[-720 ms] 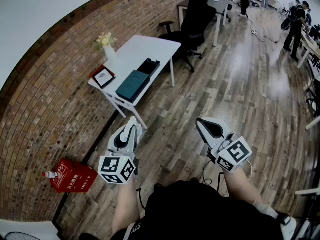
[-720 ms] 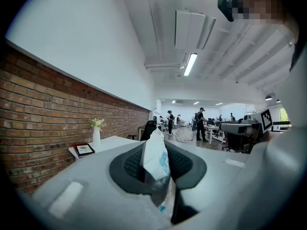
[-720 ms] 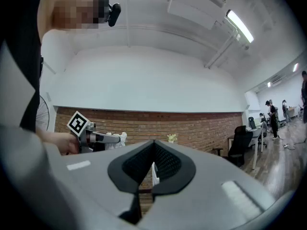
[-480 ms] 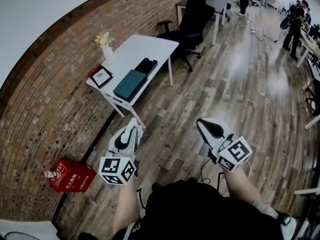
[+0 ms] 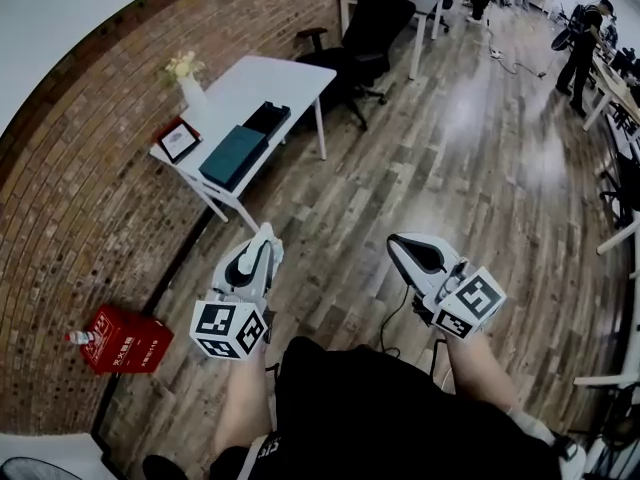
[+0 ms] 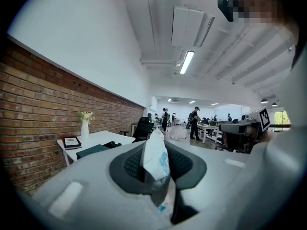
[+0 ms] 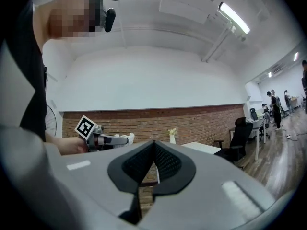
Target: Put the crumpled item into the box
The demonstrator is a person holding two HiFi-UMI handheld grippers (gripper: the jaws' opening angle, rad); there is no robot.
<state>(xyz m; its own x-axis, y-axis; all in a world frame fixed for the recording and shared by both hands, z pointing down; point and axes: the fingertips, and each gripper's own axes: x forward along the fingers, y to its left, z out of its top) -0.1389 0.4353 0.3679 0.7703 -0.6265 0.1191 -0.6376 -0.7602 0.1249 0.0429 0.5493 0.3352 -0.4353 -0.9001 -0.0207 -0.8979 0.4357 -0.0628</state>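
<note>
The left gripper [image 5: 262,240] is held in front of the person's body, its jaws clamped on the crumpled item [image 6: 156,158], a white wrapper with blue print. The item stands upright between the pads and sticks out past the jaw tips toward 12 o'clock in the left gripper view. At 3 o'clock from it in the head view, well apart, the right gripper [image 5: 398,246] has its jaws pressed together with nothing between them.

On the wood floor at 8 o'clock from the left gripper sits a red box [image 5: 125,340] against the brick wall. Farther off, at 11 o'clock, stands a white table [image 5: 270,78]. On it lie a teal case [image 5: 232,155] and, just beyond it, a black box [image 5: 267,118], both well apart from the held item. A framed picture [image 5: 178,140] and a vase of flowers [image 5: 188,88] stand along the table's wall side. Beyond the table, at 12 o'clock, is a black office chair [image 5: 370,23].
</note>
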